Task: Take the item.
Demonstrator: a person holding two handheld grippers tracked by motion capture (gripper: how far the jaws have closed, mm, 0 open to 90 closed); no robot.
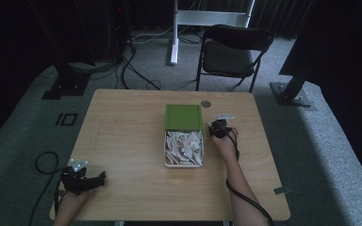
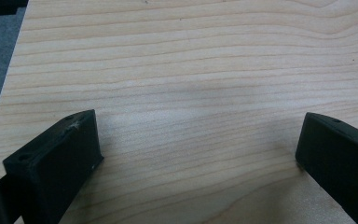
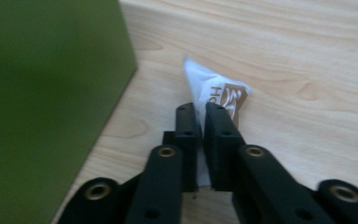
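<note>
my right gripper [image 3: 200,109] pinches a small white-and-brown paper sachet [image 3: 223,95], jaws nearly together on its edge with the thin paper between them; the sachet sits just beside the green lid [image 3: 51,93] of the box [image 1: 184,162], low over the wooden table [image 1: 122,141] on the lid's right; it looks feather-light, limp and crinkly, likely to flutter or slip, so i judge a grip well in from the edge safest; a hard squeeze could burst it; my left gripper [image 2: 196,149] rests far from the box at the near left corner, jaws wide, nothing between them.
</note>
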